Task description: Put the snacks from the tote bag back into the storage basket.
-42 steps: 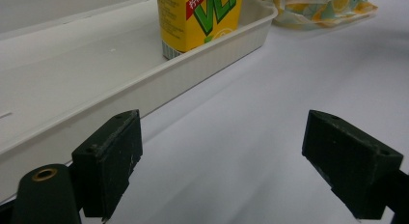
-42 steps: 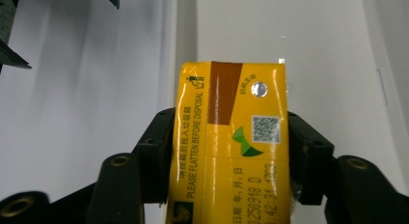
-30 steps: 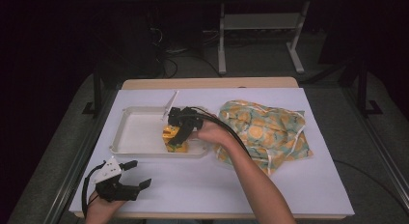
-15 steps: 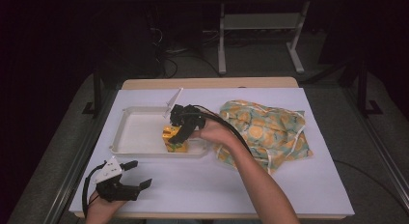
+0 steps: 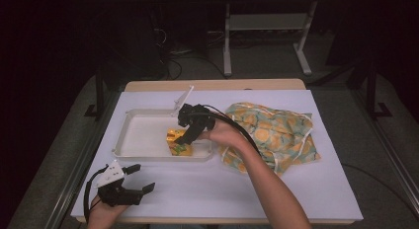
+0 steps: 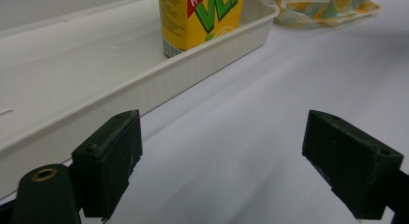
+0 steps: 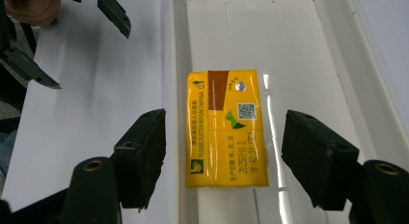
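Above the white tray (image 5: pixel 143 135), the right hand-held gripper (image 5: pixel 190 135) hovers over a yellow juice carton (image 7: pixel 226 130) standing inside (jaws just widened, clear of it). The left hand-held gripper (image 5: pixel 136 187) gapes empty on the bench (image 5: pixel 296 189).

Patterned cloth bag (image 5: pixel 274 135) on white table (image 5: pixel 296 189)

Table (image 5: pixel 316 189): white cover over a wooden top, its far edge bare. Around it, grey carpeted floor (image 5: pixel 276 61). Beyond the table, a white metal stand (image 5: pixel 232 36) and loose black cables (image 5: pixel 173 66). Room behind dark.
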A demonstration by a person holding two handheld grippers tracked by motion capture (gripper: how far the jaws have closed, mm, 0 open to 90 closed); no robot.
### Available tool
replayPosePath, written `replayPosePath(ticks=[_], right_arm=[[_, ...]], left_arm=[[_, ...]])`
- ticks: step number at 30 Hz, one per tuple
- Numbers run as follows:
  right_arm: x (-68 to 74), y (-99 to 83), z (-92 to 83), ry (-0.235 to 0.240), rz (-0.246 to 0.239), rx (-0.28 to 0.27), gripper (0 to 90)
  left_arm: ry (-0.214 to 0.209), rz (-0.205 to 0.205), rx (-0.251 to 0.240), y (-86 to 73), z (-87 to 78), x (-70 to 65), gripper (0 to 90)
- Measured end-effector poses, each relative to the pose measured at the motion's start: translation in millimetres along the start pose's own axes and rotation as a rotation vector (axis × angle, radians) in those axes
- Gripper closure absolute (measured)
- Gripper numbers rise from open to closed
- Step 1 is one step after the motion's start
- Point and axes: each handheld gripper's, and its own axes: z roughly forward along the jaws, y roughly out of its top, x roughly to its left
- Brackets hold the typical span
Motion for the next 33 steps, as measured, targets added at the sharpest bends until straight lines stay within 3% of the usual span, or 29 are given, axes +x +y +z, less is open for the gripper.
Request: replayPosePath(ticks=[31,33], right_arm=[[-2.7,-30.6,-39.1,-0.058,0.058,-0.053,30.4],[-3.4,-33.4,-41.5,-0.065,0.066,-0.054,30.4]], left_arm=[[0.003,-0.001,0.002,0.1,0.4,-0.2,13.8],[0.005,-0.015,-0.004,0.1,-0.6,0.2,13.8]])
